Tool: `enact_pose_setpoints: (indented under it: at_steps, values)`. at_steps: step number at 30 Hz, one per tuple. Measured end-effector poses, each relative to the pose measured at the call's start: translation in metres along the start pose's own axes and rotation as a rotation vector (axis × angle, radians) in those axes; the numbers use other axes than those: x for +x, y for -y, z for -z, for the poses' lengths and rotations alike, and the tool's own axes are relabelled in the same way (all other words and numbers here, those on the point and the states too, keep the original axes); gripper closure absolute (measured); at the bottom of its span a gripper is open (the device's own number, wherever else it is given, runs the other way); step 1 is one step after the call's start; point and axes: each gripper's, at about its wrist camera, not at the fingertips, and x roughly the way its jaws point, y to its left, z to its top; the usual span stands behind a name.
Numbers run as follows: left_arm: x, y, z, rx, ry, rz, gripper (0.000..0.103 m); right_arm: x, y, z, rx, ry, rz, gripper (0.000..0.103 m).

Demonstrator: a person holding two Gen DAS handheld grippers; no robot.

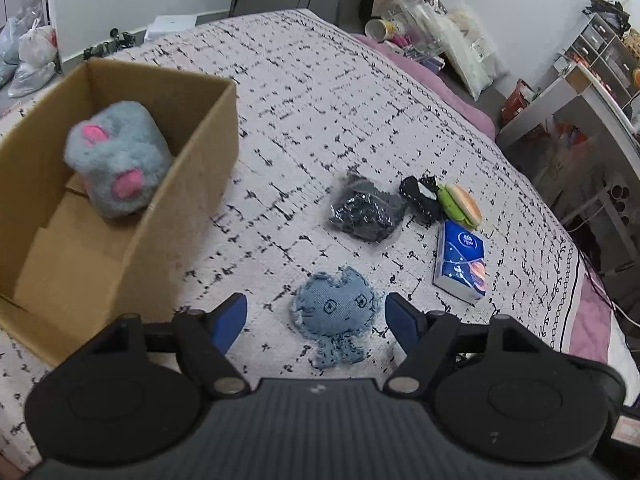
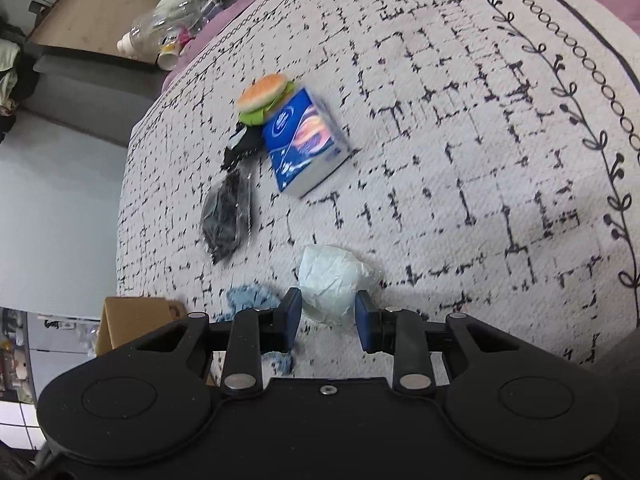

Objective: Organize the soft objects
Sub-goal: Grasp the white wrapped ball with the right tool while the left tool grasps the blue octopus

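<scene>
A cardboard box (image 1: 192,184) stands at the left on the bed and holds a grey plush with pink ears (image 1: 116,160). My left gripper (image 1: 316,316) is open and empty, its jaws either side of a denim cat plush (image 1: 338,312) lying flat on the bedspread. Further off lie a black bagged item (image 1: 366,210), a small black pouch (image 1: 420,196), a burger plush (image 1: 460,204) and a blue tissue pack (image 1: 460,266). My right gripper (image 2: 326,314) is shut on a crumpled pale tissue wad (image 2: 332,280). The denim plush (image 2: 252,298) shows at its left.
The patterned bedspread (image 1: 320,100) covers the bed. Bottles, a cup and bags (image 1: 412,20) crowd the far corner. A shelf unit (image 1: 592,92) stands right of the bed. In the right wrist view the tissue pack (image 2: 308,140), burger (image 2: 264,96), bagged item (image 2: 228,216) and box corner (image 2: 136,320) appear.
</scene>
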Motion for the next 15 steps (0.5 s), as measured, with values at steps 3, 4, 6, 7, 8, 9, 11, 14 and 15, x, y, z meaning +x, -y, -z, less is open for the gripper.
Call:
enact_pose_setpoints:
  at_steps: [3,4,6,7,8,9,11,14,15]
  values:
    - [0.011,0.0,0.002,0.0,-0.012,-0.013,0.029,0.002,0.003,-0.003,0.008,-0.011,0.01,0.061]
    - [0.015,-0.001,0.003,-0.005,-0.016,-0.014,0.029,0.004,0.003,-0.004,0.016,-0.016,0.018,0.057]
    - [0.021,-0.003,0.004,-0.018,-0.018,-0.007,0.029,0.009,0.003,-0.005,0.029,-0.024,0.01,0.055]
    - [0.023,-0.004,0.004,-0.023,-0.015,-0.005,0.029,0.01,0.004,-0.006,0.033,-0.026,0.004,0.053]
    - [0.026,-0.005,0.004,-0.025,-0.014,-0.004,0.029,0.011,0.003,-0.006,0.039,-0.028,0.003,0.052]
    - [0.028,-0.006,0.005,-0.028,-0.014,-0.002,0.029,0.012,0.003,-0.007,0.045,-0.028,0.003,0.051]
    - [0.033,-0.009,0.005,-0.038,-0.014,0.005,0.029,0.013,-0.001,-0.007,0.037,-0.027,0.008,0.051]
    - [0.037,-0.012,0.006,-0.058,-0.009,0.019,0.031,0.016,-0.003,-0.007,0.02,-0.026,0.015,0.051]
    - [0.038,-0.012,0.007,-0.059,-0.005,0.02,0.032,0.018,-0.003,-0.007,0.016,-0.028,0.013,0.051]
